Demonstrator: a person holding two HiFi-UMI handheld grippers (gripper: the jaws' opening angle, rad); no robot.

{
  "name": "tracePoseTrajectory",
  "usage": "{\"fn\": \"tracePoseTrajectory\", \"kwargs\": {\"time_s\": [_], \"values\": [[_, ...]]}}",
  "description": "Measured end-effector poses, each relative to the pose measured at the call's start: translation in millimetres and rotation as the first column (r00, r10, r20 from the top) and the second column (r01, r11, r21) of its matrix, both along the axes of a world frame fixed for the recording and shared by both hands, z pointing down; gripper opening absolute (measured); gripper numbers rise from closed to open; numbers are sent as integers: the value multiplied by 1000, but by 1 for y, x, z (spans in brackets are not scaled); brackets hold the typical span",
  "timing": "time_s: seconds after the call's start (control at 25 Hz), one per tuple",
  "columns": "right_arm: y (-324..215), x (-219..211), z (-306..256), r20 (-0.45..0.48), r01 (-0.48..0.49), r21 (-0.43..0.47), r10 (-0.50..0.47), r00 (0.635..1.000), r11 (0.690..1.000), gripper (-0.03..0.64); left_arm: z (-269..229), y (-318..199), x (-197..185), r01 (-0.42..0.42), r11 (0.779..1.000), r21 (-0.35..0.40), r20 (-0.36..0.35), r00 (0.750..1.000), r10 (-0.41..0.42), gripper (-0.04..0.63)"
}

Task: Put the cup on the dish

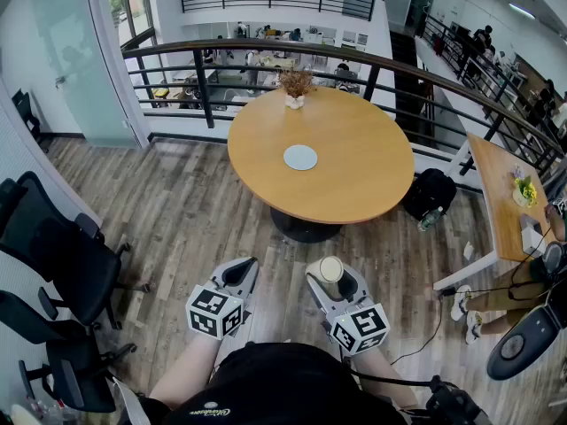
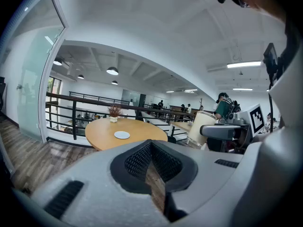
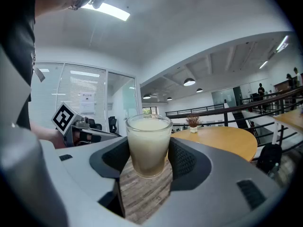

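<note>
The cup (image 1: 330, 267), a frosted glass tumbler, stands upright between the jaws of my right gripper (image 1: 331, 274), which is shut on it; in the right gripper view the cup (image 3: 148, 143) fills the middle, pads pressed to both its sides. The dish (image 1: 300, 157), a small white plate, lies near the middle of the round wooden table (image 1: 363, 184), well ahead of both grippers. My left gripper (image 1: 240, 271) is held beside the right one, shut and with nothing in it. The left gripper view shows the dish (image 2: 121, 135) far off and the cup (image 2: 199, 128) at right.
A small potted plant (image 1: 295, 88) stands at the table's far edge. A black railing (image 1: 390, 65) curves behind the table. Black office chairs (image 1: 53, 264) stand at left. At right are a wooden desk (image 1: 498, 197), a black backpack (image 1: 431, 193) and cables on the floor.
</note>
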State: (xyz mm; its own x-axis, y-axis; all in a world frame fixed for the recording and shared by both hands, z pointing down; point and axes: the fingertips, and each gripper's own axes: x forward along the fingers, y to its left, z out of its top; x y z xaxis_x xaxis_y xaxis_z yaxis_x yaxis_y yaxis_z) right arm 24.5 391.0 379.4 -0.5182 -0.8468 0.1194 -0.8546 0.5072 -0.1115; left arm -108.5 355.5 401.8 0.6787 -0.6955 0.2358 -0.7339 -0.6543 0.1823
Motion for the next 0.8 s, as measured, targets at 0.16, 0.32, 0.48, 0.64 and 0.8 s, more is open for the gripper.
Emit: {"fn": "tracePoseTrajectory", "kwargs": {"time_s": [0.16, 0.32, 0.48, 0.64, 0.8], "values": [[-6, 9, 2, 8, 6, -2, -6, 1000, 1000, 250, 6, -5, 7, 6, 1000, -6, 5, 1000, -6, -6], [-7, 19, 1, 38, 24, 3, -24, 999, 1000, 250, 8, -7, 20, 5, 1000, -13, 10, 1000, -5, -6], [-10, 32, 2, 22, 51, 3, -51, 998, 999, 250, 4, -9, 39, 9, 1000, -10, 10, 1000, -9, -6], [-15, 47, 1, 24, 62, -2, -62, 998, 998, 250, 5, -12, 58, 15, 1000, -13, 9, 1000, -15, -6], [-18, 61, 2, 25, 71, -3, -71, 997, 997, 250, 5, -11, 72, 18, 1000, -15, 15, 1000, -18, -6]]}}
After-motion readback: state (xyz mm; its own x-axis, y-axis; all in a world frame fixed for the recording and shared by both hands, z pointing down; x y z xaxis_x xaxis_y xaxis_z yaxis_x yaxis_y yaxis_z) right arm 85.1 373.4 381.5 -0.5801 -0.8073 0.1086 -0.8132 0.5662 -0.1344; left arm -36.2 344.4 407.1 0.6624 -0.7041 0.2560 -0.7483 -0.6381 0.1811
